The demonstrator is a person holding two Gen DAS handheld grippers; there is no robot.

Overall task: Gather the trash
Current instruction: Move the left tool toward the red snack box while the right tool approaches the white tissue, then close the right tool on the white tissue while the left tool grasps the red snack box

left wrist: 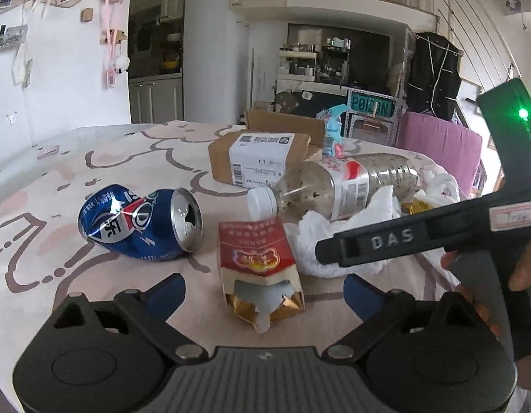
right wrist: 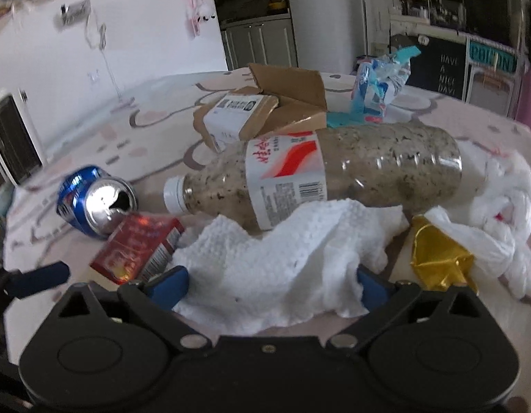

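Note:
Trash lies on a pink patterned tablecloth. My left gripper is open, its blue fingers on either side of a torn red cigarette pack. A crushed blue can lies left of the pack. A dirty plastic bottle lies on its side behind it. My right gripper is open, its fingers on either side of a white paper towel. The bottle, the can and the pack also show in the right wrist view.
A cardboard parcel and an open box lie behind the bottle, with a blue-and-white wrapper. Gold foil and more white tissue lie at right. A purple chair stands beyond the table.

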